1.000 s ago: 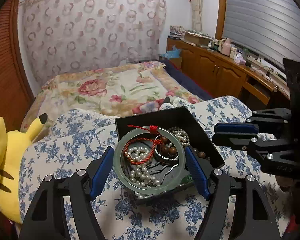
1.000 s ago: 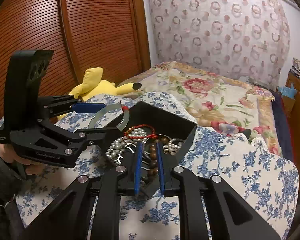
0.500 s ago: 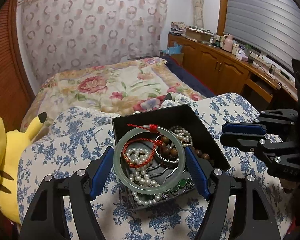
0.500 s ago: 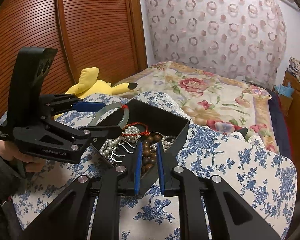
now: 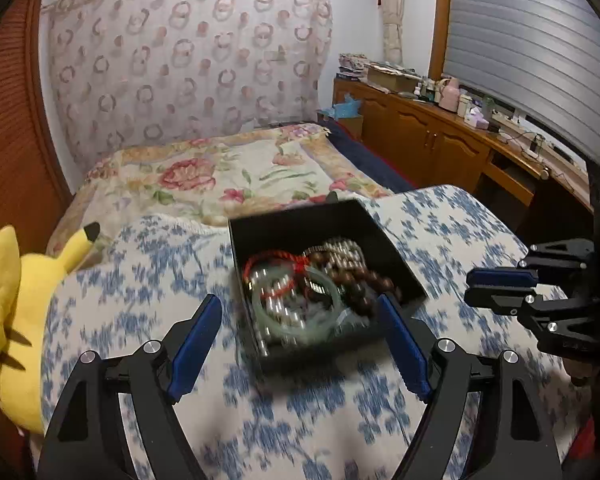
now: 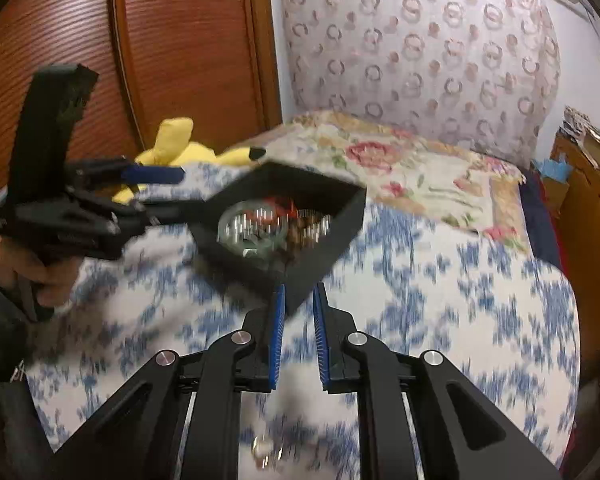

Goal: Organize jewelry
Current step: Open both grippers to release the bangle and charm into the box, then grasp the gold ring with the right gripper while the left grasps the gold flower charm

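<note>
My left fingers point(image 5: 300, 340) stand wide with nothing between them, having just been opening, and the pale green bangle point(image 5: 296, 308) lies loose in the black box point(image 5: 296, 220) just ahead, centre of the left view. My right fingers point(image 6: 299, 336) are nearly together, gripping nothing, low in the right view just short of the box's near corner. The box sits on the blue-flowered cover point(image 5: 452, 216) amid a tangle: pearl strand point(image 5: 274, 312), red cord bracelet point(image 5: 272, 260), brown wooden beads point(image 5: 356, 284). I judge the bangle stiff, smooth and breakable, best pinched across its rim. The strands are limp and light, likely to snag, so I would lift each by one loop.
</note>
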A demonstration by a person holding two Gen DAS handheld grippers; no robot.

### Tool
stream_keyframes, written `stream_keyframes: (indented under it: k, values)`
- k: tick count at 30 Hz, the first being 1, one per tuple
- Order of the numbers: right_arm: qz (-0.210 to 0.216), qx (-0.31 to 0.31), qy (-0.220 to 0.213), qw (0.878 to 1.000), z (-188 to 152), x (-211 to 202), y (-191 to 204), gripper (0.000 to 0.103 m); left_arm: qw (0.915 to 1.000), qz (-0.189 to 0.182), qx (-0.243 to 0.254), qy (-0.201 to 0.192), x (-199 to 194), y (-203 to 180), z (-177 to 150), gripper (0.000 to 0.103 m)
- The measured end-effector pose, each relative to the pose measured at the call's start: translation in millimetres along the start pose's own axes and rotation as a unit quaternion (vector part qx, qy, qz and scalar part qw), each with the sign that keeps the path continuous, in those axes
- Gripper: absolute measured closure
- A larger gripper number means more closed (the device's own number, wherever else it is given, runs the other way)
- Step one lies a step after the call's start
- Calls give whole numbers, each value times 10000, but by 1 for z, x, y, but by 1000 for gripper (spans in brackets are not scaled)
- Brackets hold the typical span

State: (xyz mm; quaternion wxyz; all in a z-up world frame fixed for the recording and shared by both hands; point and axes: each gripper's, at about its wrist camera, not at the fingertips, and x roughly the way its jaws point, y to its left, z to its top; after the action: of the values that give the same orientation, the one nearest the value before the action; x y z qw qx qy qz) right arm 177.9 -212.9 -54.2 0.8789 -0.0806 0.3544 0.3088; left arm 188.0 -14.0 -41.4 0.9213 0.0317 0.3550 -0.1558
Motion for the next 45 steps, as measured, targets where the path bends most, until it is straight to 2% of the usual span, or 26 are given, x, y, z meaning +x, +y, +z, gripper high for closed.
stream_keyframes:
  k: [2,3,6,11,14,17,24,25,26,30,42,45]
  values:
    - [-63,28,73,9999,-14,-4,4,76,10000,-28,-46,41,-6,-2,-12,26]
    - [-76,53,128,9999,-23,-7,6,74,10000,-36,-54,64,-9,-3,-18,26]
    - [-92,110,241,9996,-43,-13,10,74,9998,-55,-117,142,-15,-4,-37,20]
    - [-36,17,469,9989,-68,-14,26,74,9995,-49,-109,297,-19,-10,-60,20]
    - [-84,-29,517,9986,-74,-14,32,74,9991,-67,-122,402,-20,-13,-73,20]
    - [-415,-246,559,9973,-80,-12,40,74,9989,-58,-84,455,-22,-19,-82,20]
    - [-509,-138,729,9959,-85,-4,37,74,9983,-78,-9,583,-25,-34,-98,17]
    - [-510,-131,724,9960,-85,-5,36,75,9982,-101,2,594,-25,-36,-100,17]
    - [-505,-143,710,9961,-86,-5,37,86,9981,-108,8,611,-25,-38,-102,17]
    - [-472,-172,678,9964,-88,-8,38,94,9974,-163,57,702,-24,-44,-109,17]
    - [-461,-80,405,9981,-89,-27,38,94,9960,-381,301,754,-28,-70,-117,17]
    - [-465,-77,382,9982,-89,-29,38,94,9955,-498,370,723,-32,-76,-117,30]
